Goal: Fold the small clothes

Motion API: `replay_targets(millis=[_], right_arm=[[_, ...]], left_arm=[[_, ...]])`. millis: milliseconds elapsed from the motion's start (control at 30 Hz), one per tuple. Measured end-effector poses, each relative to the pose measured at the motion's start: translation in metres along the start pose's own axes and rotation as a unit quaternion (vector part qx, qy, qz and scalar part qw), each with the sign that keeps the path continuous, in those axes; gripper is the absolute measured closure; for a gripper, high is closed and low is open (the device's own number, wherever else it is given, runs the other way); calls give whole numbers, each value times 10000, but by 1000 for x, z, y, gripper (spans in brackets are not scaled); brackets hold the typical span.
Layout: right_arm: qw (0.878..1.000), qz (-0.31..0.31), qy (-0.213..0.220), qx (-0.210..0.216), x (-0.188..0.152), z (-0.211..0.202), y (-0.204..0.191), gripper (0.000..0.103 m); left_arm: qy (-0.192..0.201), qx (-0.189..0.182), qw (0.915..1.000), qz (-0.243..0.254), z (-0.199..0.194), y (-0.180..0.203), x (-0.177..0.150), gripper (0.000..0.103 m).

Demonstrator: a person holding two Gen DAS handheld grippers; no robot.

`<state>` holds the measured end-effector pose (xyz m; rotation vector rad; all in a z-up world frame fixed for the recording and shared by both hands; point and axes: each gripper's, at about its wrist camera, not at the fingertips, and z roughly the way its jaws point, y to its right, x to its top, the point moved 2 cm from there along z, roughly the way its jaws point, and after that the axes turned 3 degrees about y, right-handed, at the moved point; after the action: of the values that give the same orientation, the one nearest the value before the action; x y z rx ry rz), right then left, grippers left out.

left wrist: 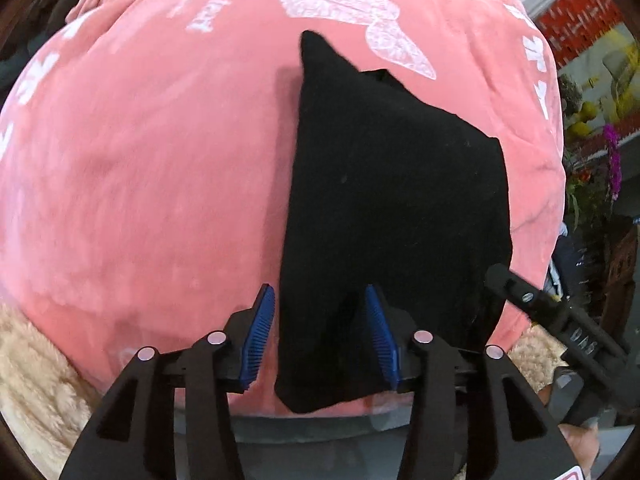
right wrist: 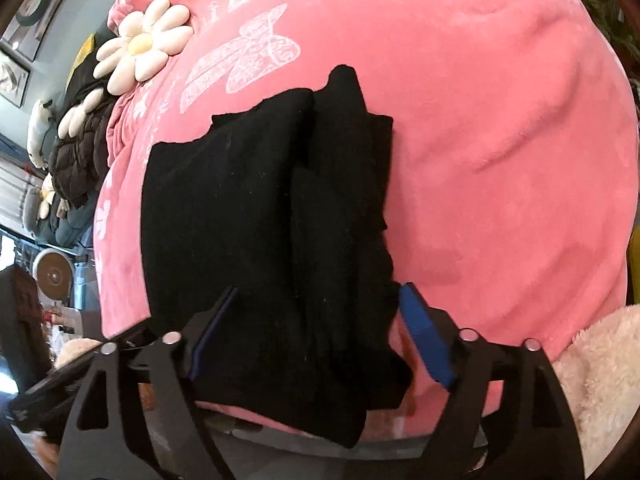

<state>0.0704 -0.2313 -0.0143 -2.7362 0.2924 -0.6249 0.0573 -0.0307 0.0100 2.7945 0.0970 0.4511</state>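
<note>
A small black garment (left wrist: pixel 392 200) lies folded lengthwise on a pink butterfly-print blanket (left wrist: pixel 160 160). In the left wrist view my left gripper (left wrist: pixel 322 334) is open, its blue pads (left wrist: pixel 258 336) either side of the garment's near left edge. In the right wrist view the same black garment (right wrist: pixel 248 216) shows bunched folds, and my right gripper (right wrist: pixel 324 336) is open around its near end, with one blue pad (right wrist: pixel 426 336) on the right and the other partly hidden by cloth. The right gripper's body also shows at the right edge of the left wrist view (left wrist: pixel 568 320).
A fluffy beige cover (left wrist: pixel 36 380) lies at the bed's near corners. Daisy-shaped cushions (right wrist: pixel 140 44) and a dark jacket (right wrist: pixel 80 152) sit at the far left in the right wrist view. Flowers and shelves (left wrist: pixel 600 152) stand beyond the bed's right side.
</note>
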Motion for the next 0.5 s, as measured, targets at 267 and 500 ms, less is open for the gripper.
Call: replay_targets(millis=[267,500], right_arm=[[9998,169,-126,55,-7,22,3,17],[9992,338,-139,180,-6,34,7,8]], left_arm=[[-114,296,9983,496,24,20,14,43],[-293,214,9988,335,41,9,17,33]])
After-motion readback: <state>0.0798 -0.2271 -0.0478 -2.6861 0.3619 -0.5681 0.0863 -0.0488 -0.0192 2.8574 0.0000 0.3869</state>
